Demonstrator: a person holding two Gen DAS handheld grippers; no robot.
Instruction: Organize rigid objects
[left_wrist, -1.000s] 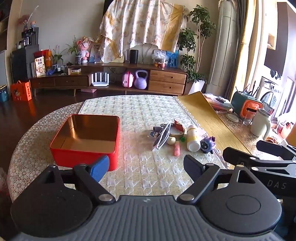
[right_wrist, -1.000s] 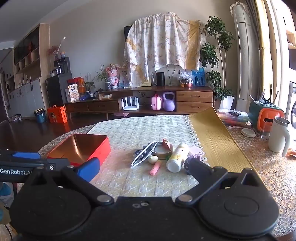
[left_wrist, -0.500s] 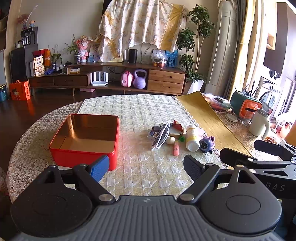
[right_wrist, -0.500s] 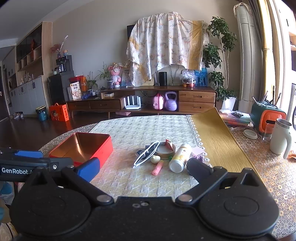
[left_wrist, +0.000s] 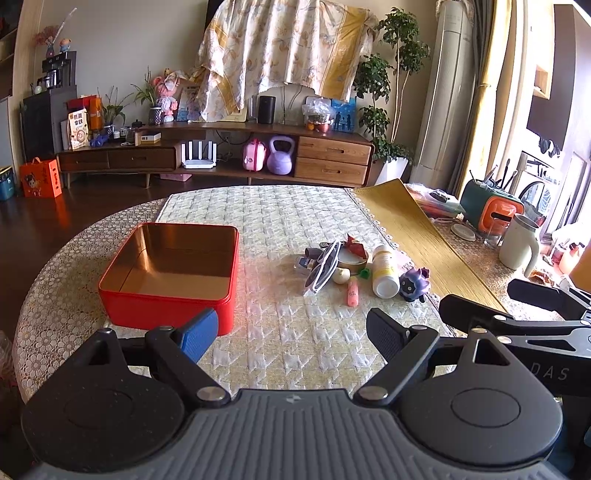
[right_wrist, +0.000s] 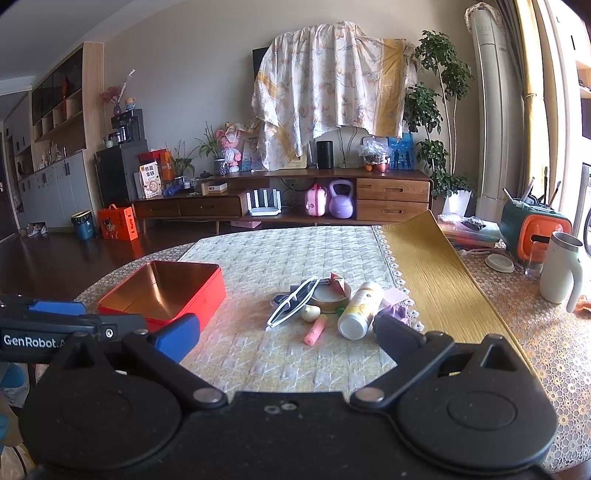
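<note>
An empty red tin box (left_wrist: 170, 273) (right_wrist: 166, 291) sits on the left of the quilted mat. To its right lies a pile: white-framed sunglasses (left_wrist: 323, 266) (right_wrist: 293, 301), a round tin (left_wrist: 351, 258), a white-and-yellow bottle (left_wrist: 384, 271) (right_wrist: 360, 310), a pink tube (left_wrist: 352, 291) (right_wrist: 314, 329), a purple figurine (left_wrist: 413, 284) and a small pale round object (left_wrist: 341, 275). My left gripper (left_wrist: 291, 338) is open and empty above the mat's near edge. My right gripper (right_wrist: 286, 332) is open and empty, just short of the pile.
A gold runner (left_wrist: 406, 229) lies right of the mat. A white mug (left_wrist: 519, 242), a green-and-orange holder (left_wrist: 491, 210) and a lid (left_wrist: 463, 232) stand at the far right. The other gripper's arm crosses each view's edge (left_wrist: 517, 325) (right_wrist: 55, 328).
Both grippers have drifted slightly, so the table objects sit a little lower and nearer in the right wrist view. Both stay open and empty. No object has moved.
</note>
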